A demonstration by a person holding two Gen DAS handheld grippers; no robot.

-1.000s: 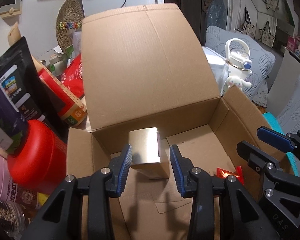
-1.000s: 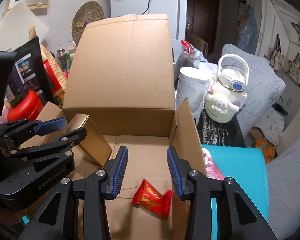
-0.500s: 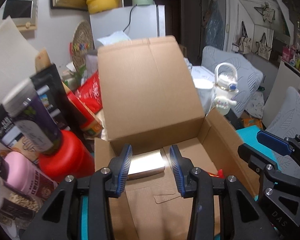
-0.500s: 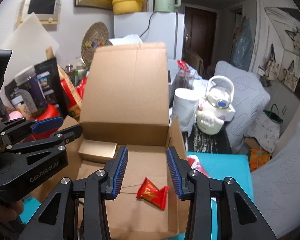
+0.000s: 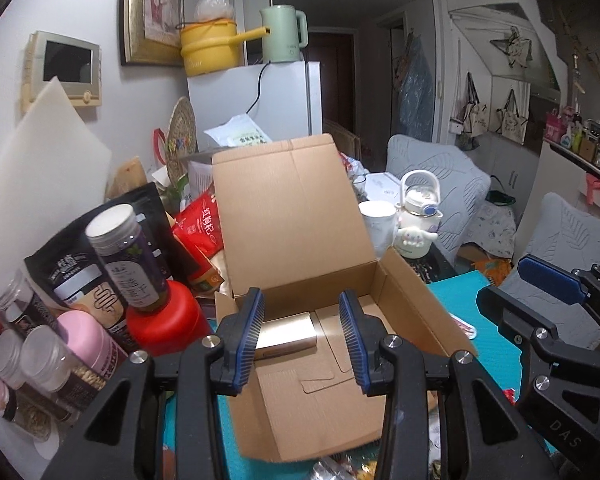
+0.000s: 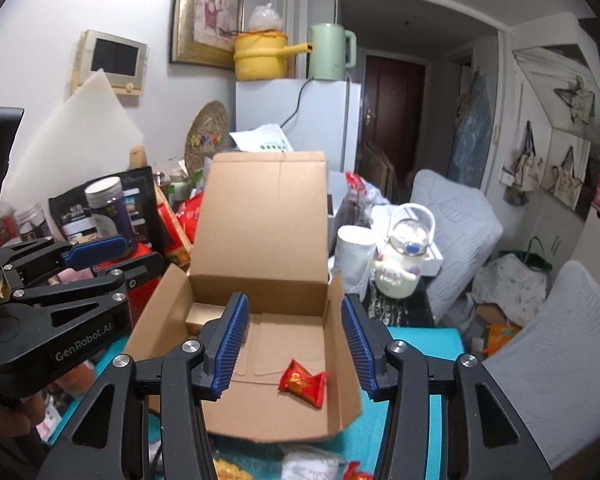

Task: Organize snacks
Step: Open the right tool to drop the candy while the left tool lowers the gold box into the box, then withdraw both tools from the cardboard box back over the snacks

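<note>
Snacks still loose at the near edge are glimpsed below the box: wrappers in silver, yellow and red (image 6: pixel 356 474) lie on the teal mat (image 6: pixel 420 360), so more sorting is judged to be left. Both grippers are held above that near edge with nothing between their pads. The left gripper (image 5: pixel 302 338) is seen with its jaws spread a little and empty; the right gripper (image 6: pixel 296 344) has its jaws spread wider, having just been opening, and they too are empty.

Beyond them the cardboard box (image 6: pixel 172 300) stands open, its lid raised at the far side. Two items are already inside: a gold packet (image 5: pixel 286 330) lying flat in the far left corner, and a red wrapped candy (image 6: pixel 302 382) near the right wall, well apart from the packet. Most of the box floor is bare, so the task is judged to be at an early stage.

To the left, jars, a pink tin, a red canister (image 5: pixel 162 322) and dark pouches are crowded close against the box wall, and a reach on that side could be hindered. To the far right a white cup (image 6: pixel 354 254) and a cartoon kettle (image 6: pixel 402 264) stand just beside the box.
</note>
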